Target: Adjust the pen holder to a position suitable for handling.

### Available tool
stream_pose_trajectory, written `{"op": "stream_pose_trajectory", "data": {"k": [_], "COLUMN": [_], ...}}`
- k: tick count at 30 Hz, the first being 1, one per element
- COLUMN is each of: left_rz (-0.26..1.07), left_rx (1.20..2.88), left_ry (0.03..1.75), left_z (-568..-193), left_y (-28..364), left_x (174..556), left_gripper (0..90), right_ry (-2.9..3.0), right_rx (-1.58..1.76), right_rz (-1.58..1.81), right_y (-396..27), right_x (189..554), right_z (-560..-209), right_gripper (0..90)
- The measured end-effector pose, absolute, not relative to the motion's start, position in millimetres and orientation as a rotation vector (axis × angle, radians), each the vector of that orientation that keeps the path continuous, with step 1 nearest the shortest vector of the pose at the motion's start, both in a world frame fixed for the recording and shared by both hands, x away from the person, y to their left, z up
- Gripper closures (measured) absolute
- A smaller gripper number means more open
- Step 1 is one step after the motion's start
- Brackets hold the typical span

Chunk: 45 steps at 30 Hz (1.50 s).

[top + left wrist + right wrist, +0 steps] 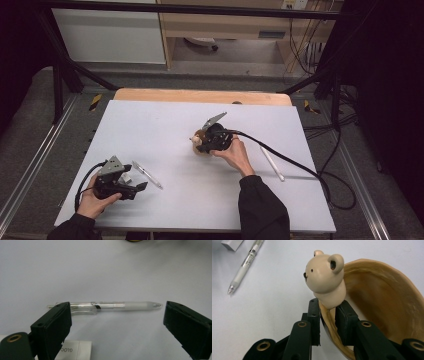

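Observation:
A tan dish [384,300] with a small bear figure [325,275] on its rim sits at the table's middle [198,145]. My right gripper [328,313] is shut on the dish's rim just below the bear, one jaw inside the dish and one outside; from above, the right gripper [204,142] points left. A clear white pen [107,306] lies flat on the pale tabletop at the front left [146,174]. My left gripper [115,315] stands open just short of this pen, its jaws apart with nothing between them, near the table's front left corner [136,184].
A second white pen [272,163] lies to the right of the right hand. A small white block [72,351] rests by the left jaw. The right gripper's cable [300,165] trails off the table's right side. The tabletop [165,125] is bare at the back left.

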State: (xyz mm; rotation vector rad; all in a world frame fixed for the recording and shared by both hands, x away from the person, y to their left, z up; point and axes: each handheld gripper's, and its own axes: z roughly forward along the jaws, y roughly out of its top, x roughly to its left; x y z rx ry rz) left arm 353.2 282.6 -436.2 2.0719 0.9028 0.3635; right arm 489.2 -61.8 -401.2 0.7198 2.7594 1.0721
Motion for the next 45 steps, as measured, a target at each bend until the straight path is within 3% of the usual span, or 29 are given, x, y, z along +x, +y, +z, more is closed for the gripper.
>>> {"op": "stream_pose_trajectory", "data": {"k": [13,24,29,34,35,39,45], "left_rz": [0.364,0.365,0.363,0.362,0.363,0.367,0.365], "left_rx": [2.073,2.075,2.074,2.074,2.074,2.077,2.082], "left_ry": [0.904,0.904,0.906,0.911,0.912,0.917,0.919], "left_z": [-436,-436,-436,-436,-436,-435,-435], "left_y": [282,282,282,282,282,282,283], "left_x": [353,353,353,353,353,353,353], "left_gripper": [8.2,8.2,8.1,7.8,7.8,7.6,7.5], "right_ry": [2.793,2.719,2.668,2.609,2.609,2.553,2.538], "right_rx": [0.707,0.643,0.665,0.741,0.741,0.802,0.886], "right_rz": [1.071,1.07,1.134,1.169,1.169,1.159,1.143], "right_y": [-58,-59,-63,-69,-69,-72,-73], "right_x": [487,485,482,471,471,461,451], "right_z": [-401,-400,-390,-377,-377,-371,-368], "right_gripper": [74.4,68.0,55.7,33.2,33.2,17.7,7.0]}}
